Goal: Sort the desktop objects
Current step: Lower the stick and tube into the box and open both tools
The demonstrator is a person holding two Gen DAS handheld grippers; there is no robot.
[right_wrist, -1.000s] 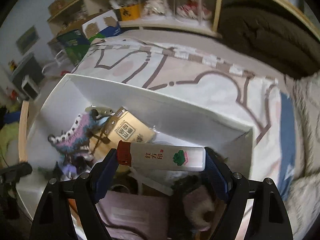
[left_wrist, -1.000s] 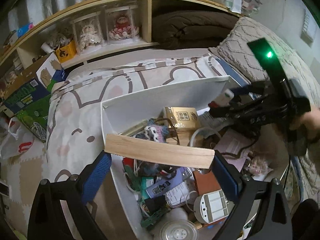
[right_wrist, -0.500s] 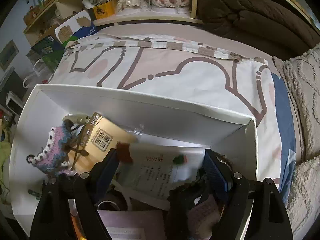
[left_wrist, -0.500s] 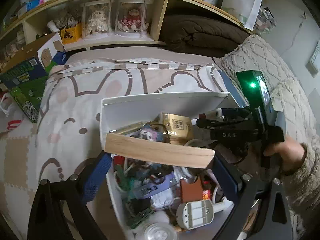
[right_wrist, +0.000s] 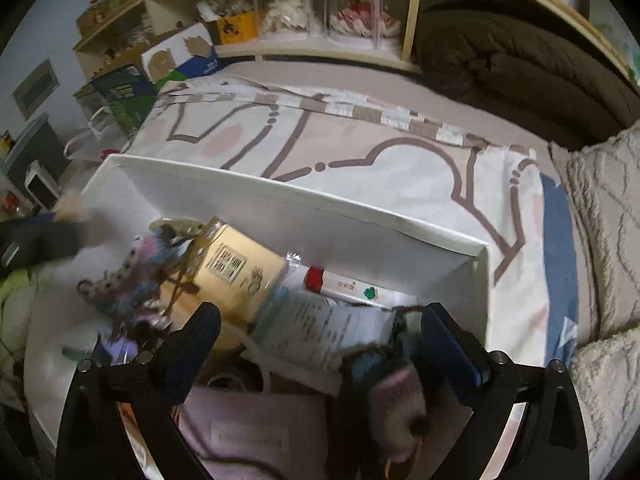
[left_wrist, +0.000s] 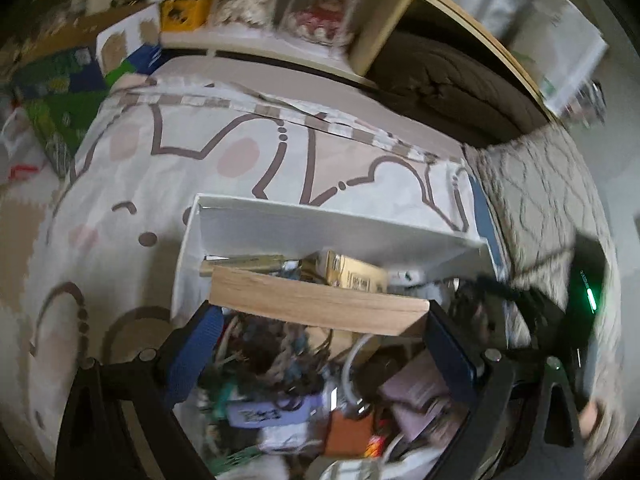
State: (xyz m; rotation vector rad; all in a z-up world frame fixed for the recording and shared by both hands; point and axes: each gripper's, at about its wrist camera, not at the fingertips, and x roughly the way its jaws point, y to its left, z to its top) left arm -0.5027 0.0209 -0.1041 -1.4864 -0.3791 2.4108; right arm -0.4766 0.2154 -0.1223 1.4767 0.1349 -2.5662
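Observation:
My left gripper [left_wrist: 320,320] is shut on a pale wooden block [left_wrist: 316,300], held crosswise over the cluttered white box [left_wrist: 320,232]. My right gripper [right_wrist: 320,332] hovers over the same box [right_wrist: 280,208]. Its jaws are opening and nothing sits between them. A white tube with a red cap [right_wrist: 344,284] lies loose against the box's far wall. To its left are a gold carton [right_wrist: 236,268] and a purple knitted piece [right_wrist: 136,264]. The gold carton [left_wrist: 352,276] shows just behind the block. The left view is blurred.
The box sits on a bed sheet with brown line patterns [right_wrist: 360,160]. Cables, a paper leaflet [right_wrist: 320,328] and a pink pouch [right_wrist: 248,432] fill its near part. A shelf with dolls [right_wrist: 320,16], a brown duvet [right_wrist: 520,52] and cream pillows [right_wrist: 600,220] ring the bed.
My right gripper has let go of the red-capped tube, which now lies by the box's far wall, and its jaws stand wider. The left gripper rolled and shifted with the block.

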